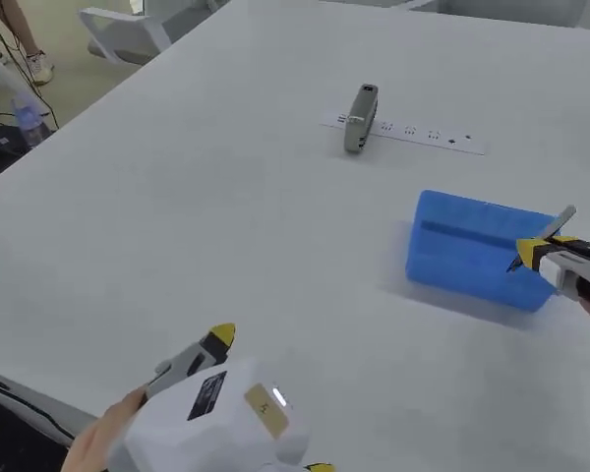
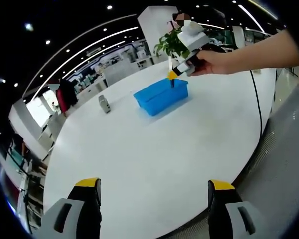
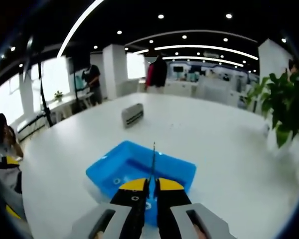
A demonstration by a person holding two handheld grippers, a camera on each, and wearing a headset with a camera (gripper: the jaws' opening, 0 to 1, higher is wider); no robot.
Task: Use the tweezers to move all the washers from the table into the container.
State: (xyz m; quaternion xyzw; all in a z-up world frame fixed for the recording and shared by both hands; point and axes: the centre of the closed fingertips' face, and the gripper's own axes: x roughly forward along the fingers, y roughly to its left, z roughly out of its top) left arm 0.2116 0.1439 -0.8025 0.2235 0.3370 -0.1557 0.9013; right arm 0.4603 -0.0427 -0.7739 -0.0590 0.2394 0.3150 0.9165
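The blue container [image 1: 477, 254] stands on the white table [image 1: 226, 216] at the right. My right gripper [image 1: 524, 254] hovers at its right end, shut on thin metal tweezers [image 1: 562, 218]. In the right gripper view the tweezers [image 3: 152, 159] point out over the container [image 3: 124, 167], where two small washers [image 3: 116, 181] lie on the floor. In the left gripper view the right gripper [image 2: 182, 63] holds the tweezers [image 2: 170, 67] tip-down over the container [image 2: 159, 97]. My left gripper [image 2: 154, 191] is open near the table's front edge with nothing between its fingers.
A grey block [image 1: 361, 118] stands on a flat white strip [image 1: 413, 133] at the back of the table. Chairs and cables lie beyond the left edge. A potted plant [image 3: 284, 107] is off to the right. People stand in the background.
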